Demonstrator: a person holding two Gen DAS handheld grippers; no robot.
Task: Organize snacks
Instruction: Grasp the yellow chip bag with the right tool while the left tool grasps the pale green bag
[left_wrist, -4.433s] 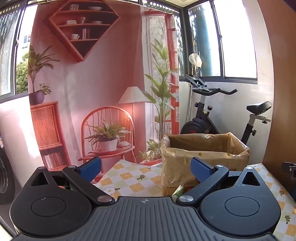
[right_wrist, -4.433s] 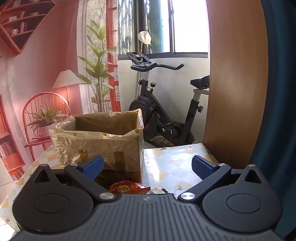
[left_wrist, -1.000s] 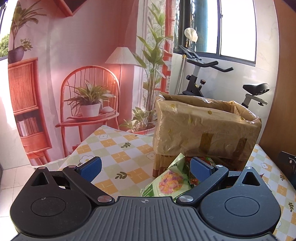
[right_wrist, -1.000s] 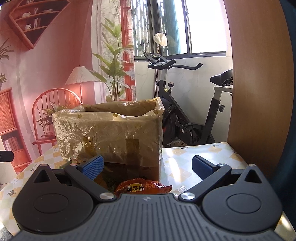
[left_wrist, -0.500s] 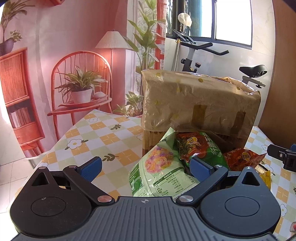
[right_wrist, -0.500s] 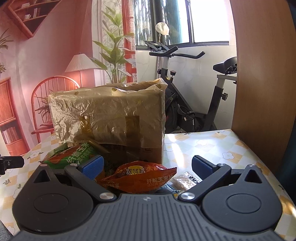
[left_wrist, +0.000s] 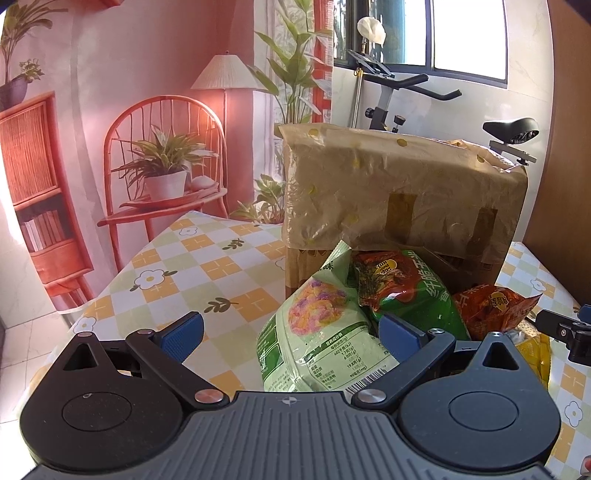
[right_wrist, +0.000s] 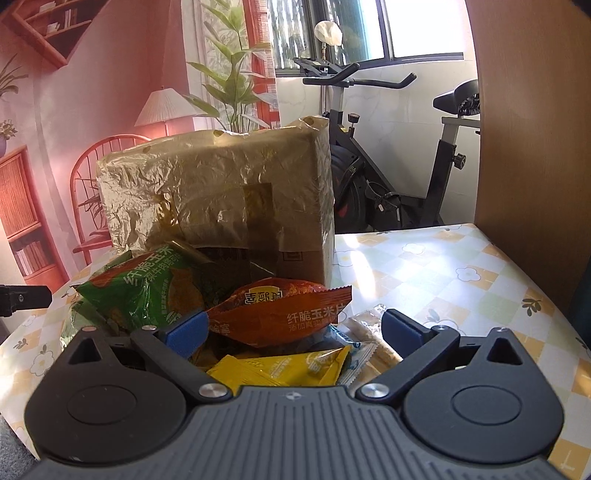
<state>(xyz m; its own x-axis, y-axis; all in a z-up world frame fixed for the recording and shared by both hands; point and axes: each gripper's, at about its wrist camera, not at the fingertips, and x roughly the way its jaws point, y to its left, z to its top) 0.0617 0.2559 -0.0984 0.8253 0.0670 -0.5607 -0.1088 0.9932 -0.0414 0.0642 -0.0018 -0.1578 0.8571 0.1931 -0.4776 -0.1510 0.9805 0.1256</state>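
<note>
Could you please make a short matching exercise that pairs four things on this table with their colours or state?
Things:
1. Orange-red snack bag
2. Cardboard box
3. Pale green snack bag
4. Right hand-held gripper

Descriptions:
A. Draped in a crinkled yellowish plastic liner
B. Open, holding nothing
C. Shows a nutrition table and barcode
D. Lies in front of the box, above a yellow packet

Pairs: 1-D, 2-A, 3-C, 4-B
</note>
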